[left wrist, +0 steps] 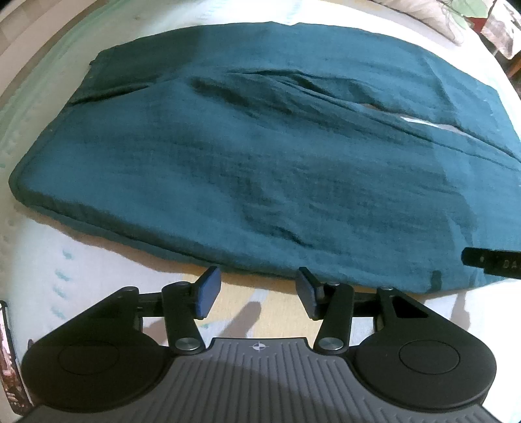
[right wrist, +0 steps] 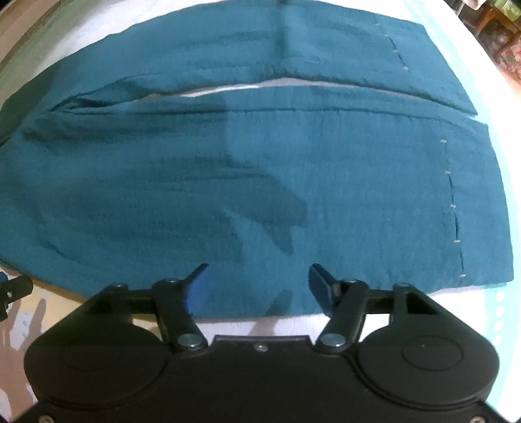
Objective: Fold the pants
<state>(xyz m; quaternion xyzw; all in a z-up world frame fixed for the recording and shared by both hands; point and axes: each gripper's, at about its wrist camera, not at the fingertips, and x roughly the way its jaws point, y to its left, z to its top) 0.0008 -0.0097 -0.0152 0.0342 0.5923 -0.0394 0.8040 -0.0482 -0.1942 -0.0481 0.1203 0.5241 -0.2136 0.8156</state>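
Teal pants [left wrist: 260, 169] lie spread flat on a white bed, both legs side by side with a thin gap between them. In the left wrist view the waist end is at the left. My left gripper [left wrist: 259, 289] is open and empty, just short of the near edge of the pants. In the right wrist view the pants [right wrist: 260, 182] fill the frame, with the leg hems at the right. My right gripper [right wrist: 259, 283] is open and empty, its fingertips over the near edge of the closer leg.
The white bed cover [left wrist: 65, 266] with small teal marks surrounds the pants. Part of the other gripper [left wrist: 491, 262] shows at the right edge of the left wrist view. Pillows or clutter [left wrist: 462, 19] lie at the far right.
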